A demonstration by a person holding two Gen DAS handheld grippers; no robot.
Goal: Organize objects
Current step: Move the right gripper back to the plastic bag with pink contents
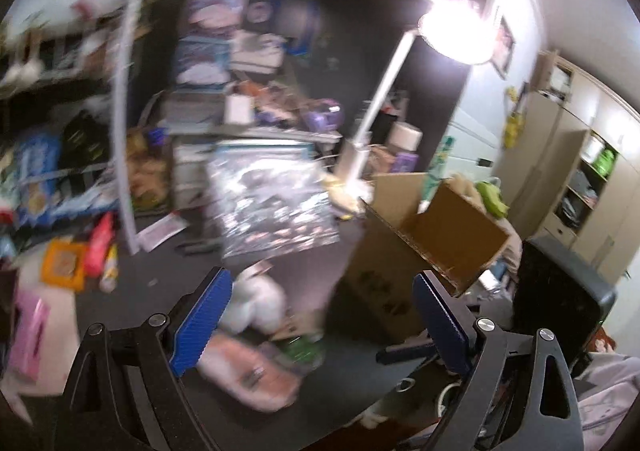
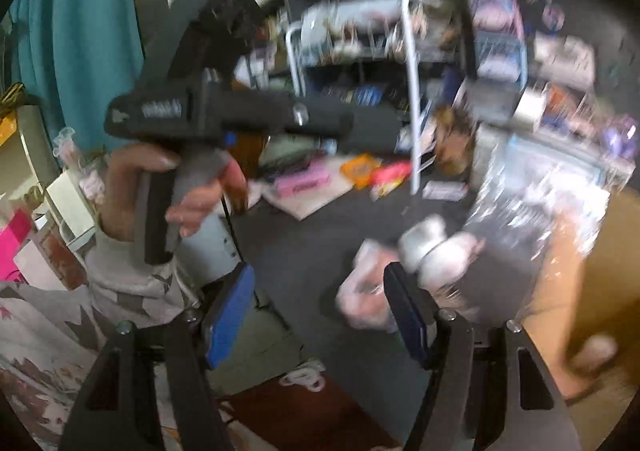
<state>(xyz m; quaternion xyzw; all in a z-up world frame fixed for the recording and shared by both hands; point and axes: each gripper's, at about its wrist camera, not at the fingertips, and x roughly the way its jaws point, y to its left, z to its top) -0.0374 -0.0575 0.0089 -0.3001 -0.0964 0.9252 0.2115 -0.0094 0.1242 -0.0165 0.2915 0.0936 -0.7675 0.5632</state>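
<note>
Both grippers spread and empty over a cluttered dark tabletop; both views smeared by blur.

Left gripper (image 1: 322, 317): jaws wide apart, nothing between the pads. Past its tips, at about 12 o'clock, a white and pink soft bundle (image 1: 256, 303) lies on the table (image 1: 168, 271); a pink packet (image 1: 248, 375) sits nearer the camera, just below it. An open cardboard box (image 1: 432, 239) stands at 2 o'clock, a lit desk lamp (image 1: 456, 31) above it at 1 o'clock. A shiny plastic bag (image 1: 276, 203) leans behind the bundle. Orange and red packets (image 1: 84, 255) lie at 9 o'clock.
Right gripper (image 2: 320, 315): jaws apart, gripping nothing. A white bundle (image 2: 436, 247) lies at 1 o'clock, touching or just beside the right pad, hard to say through blur. The person's hand (image 2: 172, 191) grips the other tool's handle at 10 o'clock.
</note>
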